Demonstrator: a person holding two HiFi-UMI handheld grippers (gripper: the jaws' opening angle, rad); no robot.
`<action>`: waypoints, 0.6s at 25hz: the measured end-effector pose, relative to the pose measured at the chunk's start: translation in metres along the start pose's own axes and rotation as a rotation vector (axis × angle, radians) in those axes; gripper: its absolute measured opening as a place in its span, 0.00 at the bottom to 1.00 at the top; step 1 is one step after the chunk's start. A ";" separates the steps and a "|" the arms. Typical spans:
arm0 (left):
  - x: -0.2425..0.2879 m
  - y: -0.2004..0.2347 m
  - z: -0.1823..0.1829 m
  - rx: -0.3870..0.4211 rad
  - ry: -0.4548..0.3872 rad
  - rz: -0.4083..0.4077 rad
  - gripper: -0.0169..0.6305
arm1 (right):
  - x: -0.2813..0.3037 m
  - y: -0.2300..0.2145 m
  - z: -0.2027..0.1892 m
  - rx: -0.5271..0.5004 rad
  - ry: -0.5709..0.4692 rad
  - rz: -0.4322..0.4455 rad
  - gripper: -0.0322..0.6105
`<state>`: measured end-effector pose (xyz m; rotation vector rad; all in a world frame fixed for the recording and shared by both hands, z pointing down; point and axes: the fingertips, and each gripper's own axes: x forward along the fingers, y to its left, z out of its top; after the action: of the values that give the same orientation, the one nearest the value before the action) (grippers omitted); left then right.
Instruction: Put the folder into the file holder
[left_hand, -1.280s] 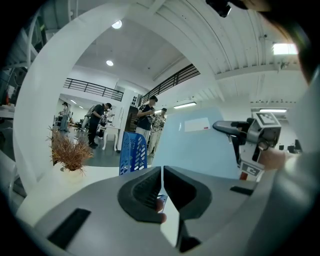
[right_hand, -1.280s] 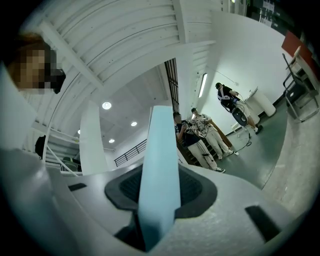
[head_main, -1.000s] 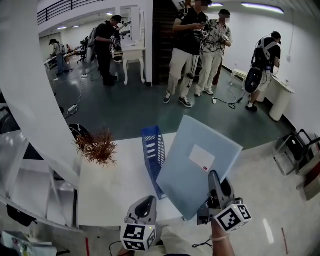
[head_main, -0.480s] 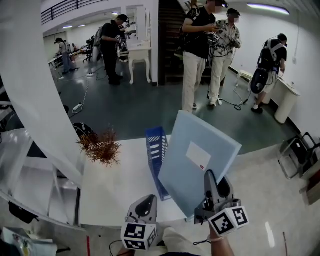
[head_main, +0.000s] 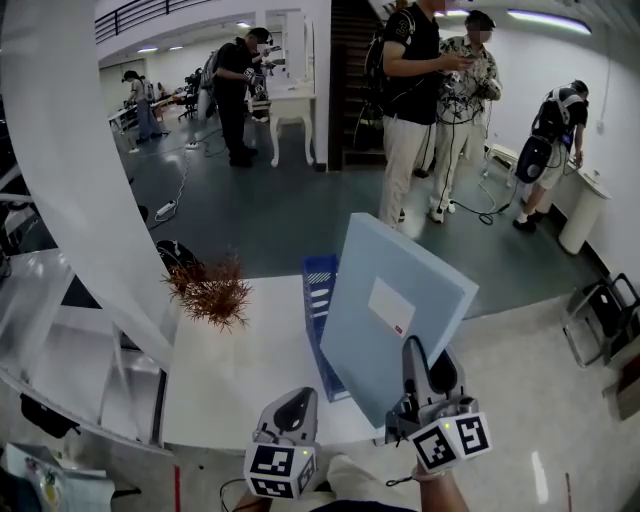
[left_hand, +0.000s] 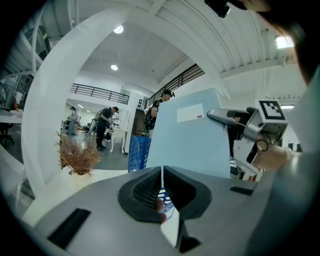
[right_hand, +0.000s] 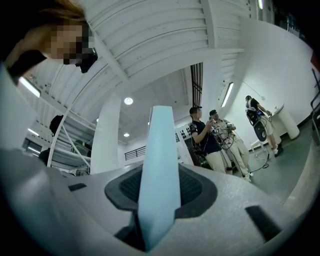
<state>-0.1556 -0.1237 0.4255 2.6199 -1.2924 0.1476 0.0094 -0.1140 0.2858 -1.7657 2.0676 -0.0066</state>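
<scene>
Folder (head_main: 385, 350), white label (head_main: 391, 306) unreadable, clamped in right tongs (head_main: 412, 352); left tongs (head_main: 299, 399) closed, empty.

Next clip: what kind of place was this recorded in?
Probably an open office or lab hall: a white table with a blue file holder on it, people standing about on a wide dark floor, and another white desk further back.

Pale-blue folder (head_main: 400, 310) w/ white label, aloft & tilted at ctr-right of frame, overlapping blue slotted file holder (head_main: 320, 300) upright on white desk (head_main: 230, 370).
</scene>
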 end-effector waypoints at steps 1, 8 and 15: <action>-0.001 0.000 0.000 0.001 0.002 0.003 0.05 | 0.001 0.001 0.000 -0.004 0.000 0.000 0.28; -0.003 0.009 -0.001 -0.003 0.010 0.033 0.05 | 0.013 0.008 -0.001 -0.047 -0.009 0.007 0.28; -0.001 0.015 -0.001 -0.010 0.011 0.060 0.05 | 0.025 0.016 -0.007 -0.096 -0.023 0.030 0.28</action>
<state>-0.1681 -0.1308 0.4284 2.5695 -1.3650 0.1649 -0.0108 -0.1363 0.2797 -1.7815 2.1097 0.1225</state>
